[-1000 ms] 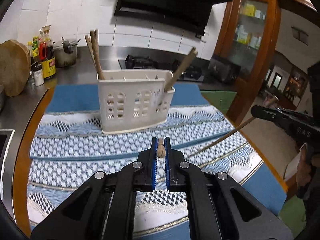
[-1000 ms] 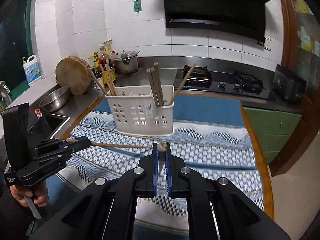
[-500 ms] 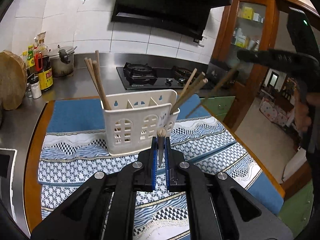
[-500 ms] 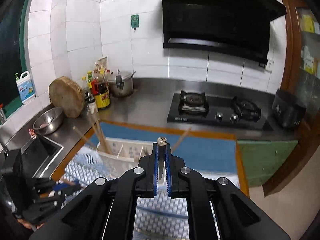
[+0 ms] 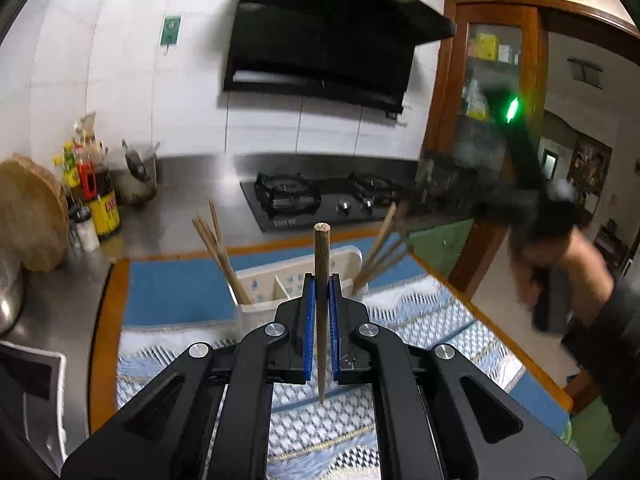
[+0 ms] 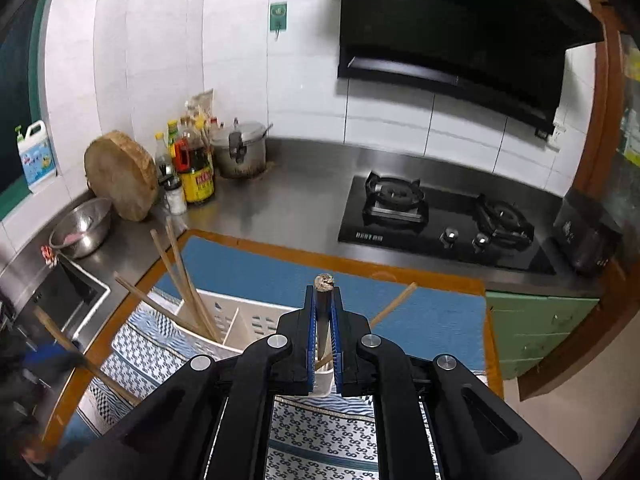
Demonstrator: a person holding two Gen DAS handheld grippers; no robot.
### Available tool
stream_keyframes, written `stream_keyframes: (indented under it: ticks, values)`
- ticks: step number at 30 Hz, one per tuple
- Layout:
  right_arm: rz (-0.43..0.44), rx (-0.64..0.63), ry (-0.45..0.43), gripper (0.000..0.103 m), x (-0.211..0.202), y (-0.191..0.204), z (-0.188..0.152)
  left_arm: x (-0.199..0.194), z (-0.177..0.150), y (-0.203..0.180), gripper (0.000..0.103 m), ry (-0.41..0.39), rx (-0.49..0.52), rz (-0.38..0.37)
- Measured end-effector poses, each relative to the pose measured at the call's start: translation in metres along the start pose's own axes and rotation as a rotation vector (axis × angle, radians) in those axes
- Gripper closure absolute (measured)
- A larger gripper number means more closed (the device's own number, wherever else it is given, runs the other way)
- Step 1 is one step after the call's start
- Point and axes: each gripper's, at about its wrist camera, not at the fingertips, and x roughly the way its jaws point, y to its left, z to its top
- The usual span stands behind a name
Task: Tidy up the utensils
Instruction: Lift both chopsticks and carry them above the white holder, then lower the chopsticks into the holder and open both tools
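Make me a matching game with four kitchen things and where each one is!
Things:
1. chopstick
2. caddy
3. pot
4. chopping block

Places:
A. leaning on the wall by the steel bowl
B. pinched in the left gripper
C. at the back of the counter, behind the bottles
D. on the patterned cloth, with chopsticks standing in it

Pairs: 1-B, 2-D, 3-C, 4-A
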Motion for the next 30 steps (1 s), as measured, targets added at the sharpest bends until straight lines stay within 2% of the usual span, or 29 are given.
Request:
stream_keyframes:
  ticks: [4, 9, 14, 16, 18, 24, 28, 30]
  values:
    - [-0.001, -0.011, 0.03, 0.096, 0.015, 0.001, -0.005, -0.007, 0.028, -0.001, 0.098, -0.057, 0.03, 0.029]
    - [-0.006, -0.026, 0.05, 0.096, 0.024, -0.001, -0.009, -0.003, 0.061, 0.005, 0.098, -0.105, 0.021, 0.06]
    - [-0.006, -0.037, 0.056, 0.096, 0.028, -0.002, -0.011, 0.012, 0.08, 0.014, 0.098, -0.132, 0.004, 0.101]
    - [-0.007, -0.039, 0.048, 0.094, 0.026, -0.003, -0.012, 0.018, 0.083, 0.016, 0.098, -0.137, -0.006, 0.11]
    - [0.0, -0.038, 0.044, 0.085, 0.025, -0.005, -0.011, 0.026, 0.084, 0.02, 0.098, -0.143, -0.017, 0.123]
    - [-0.002, -0.061, 0.018, 0.077, 0.013, -0.004, -0.014, 0.045, 0.084, 0.029, 0.098, -0.152, -0.038, 0.141]
    - [0.004, -0.065, 0.005, 0.074, 0.006, -0.003, -0.019, 0.058, 0.074, 0.03, 0.098, -0.117, -0.039, 0.136]
    - [0.009, -0.065, -0.001, 0.066, 0.002, -0.002, -0.023, 0.063, 0.069, 0.03, 0.098, -0.1, -0.04, 0.132]
